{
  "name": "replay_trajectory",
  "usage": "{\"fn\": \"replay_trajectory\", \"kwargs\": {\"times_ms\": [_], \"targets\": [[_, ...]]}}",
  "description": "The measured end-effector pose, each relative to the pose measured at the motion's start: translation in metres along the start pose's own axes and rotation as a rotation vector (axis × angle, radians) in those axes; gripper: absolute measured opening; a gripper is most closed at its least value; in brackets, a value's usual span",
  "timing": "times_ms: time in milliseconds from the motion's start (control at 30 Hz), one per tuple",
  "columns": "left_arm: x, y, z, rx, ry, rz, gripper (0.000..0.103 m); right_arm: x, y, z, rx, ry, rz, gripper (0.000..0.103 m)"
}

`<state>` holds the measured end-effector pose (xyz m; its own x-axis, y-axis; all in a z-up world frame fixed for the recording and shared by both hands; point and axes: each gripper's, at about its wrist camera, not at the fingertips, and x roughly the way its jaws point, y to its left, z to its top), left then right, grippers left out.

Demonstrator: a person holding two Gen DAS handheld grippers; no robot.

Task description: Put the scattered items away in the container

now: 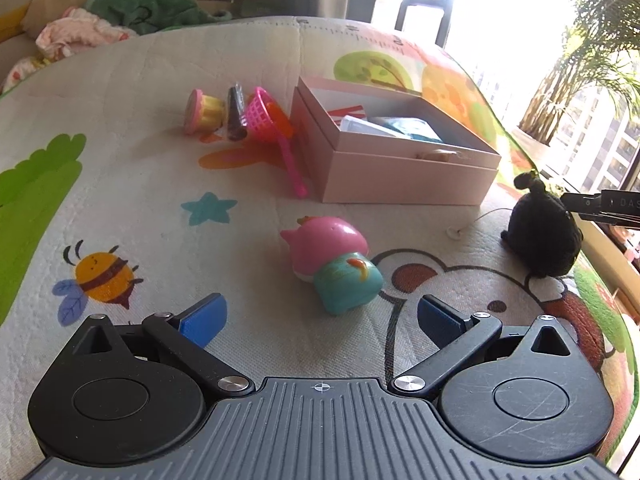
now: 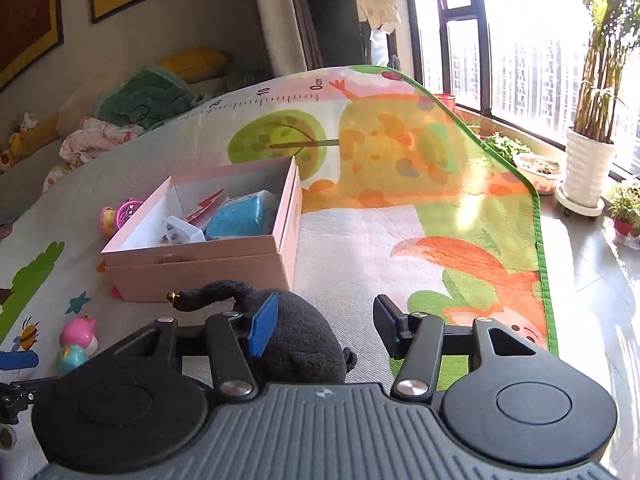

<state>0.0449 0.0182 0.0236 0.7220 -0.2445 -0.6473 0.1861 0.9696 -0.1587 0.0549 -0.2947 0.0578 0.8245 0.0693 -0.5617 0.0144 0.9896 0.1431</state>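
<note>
Black plush toy (image 2: 304, 340), fuzzy with a curled tail, sits between the right gripper's (image 2: 324, 330) parted jaws, only the left pad touching; left gripper (image 1: 322, 316) gapes empty.

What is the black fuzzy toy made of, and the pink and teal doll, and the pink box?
The black fuzzy stuffed toy looks like soft plush: matte, nappy surface. The pink and teal round-headed doll seems to be hard plastic: smooth, with shiny highlights. The pale pink open box is probably cardboard: flat matte walls, crisp edges.

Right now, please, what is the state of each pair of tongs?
Left tongs: open, empty.
Right tongs: open around the black plush toy, not clamped on it.
</note>
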Motion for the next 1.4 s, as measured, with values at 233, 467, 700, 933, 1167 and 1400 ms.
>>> {"fn": "replay_trajectory", "kwargs": {"times_ms": [233, 467, 700, 933, 1167, 1400], "targets": [[0.006, -0.001, 0.001, -0.002, 0.016, 0.0, 0.103, -0.007, -0.036, -0.012, 0.074, 0.024, -0.068, 0.053], [0.008, -0.005, 0.001, -0.013, 0.022, -0.008, 0.103, -0.018, -0.007, -0.002, -0.047, -0.088, 0.003, 0.092], [0.015, -0.011, 0.004, 0.033, 0.021, 0.049, 0.103, 0.025, 0.035, -0.015, -0.229, -0.001, 0.032, 0.099], [0.014, -0.008, 0.002, 0.034, 0.04, 0.03, 0.103, 0.046, 0.041, -0.023, -0.253, 0.063, -0.031, 0.066], [0.014, -0.006, 0.005, 0.005, 0.024, 0.013, 0.103, 0.015, 0.04, -0.012, -0.133, 0.083, 0.139, 0.065], [0.027, -0.01, 0.014, 0.048, 0.019, 0.048, 0.079, -0.014, 0.071, -0.023, -0.212, 0.053, 0.295, 0.065]]}}
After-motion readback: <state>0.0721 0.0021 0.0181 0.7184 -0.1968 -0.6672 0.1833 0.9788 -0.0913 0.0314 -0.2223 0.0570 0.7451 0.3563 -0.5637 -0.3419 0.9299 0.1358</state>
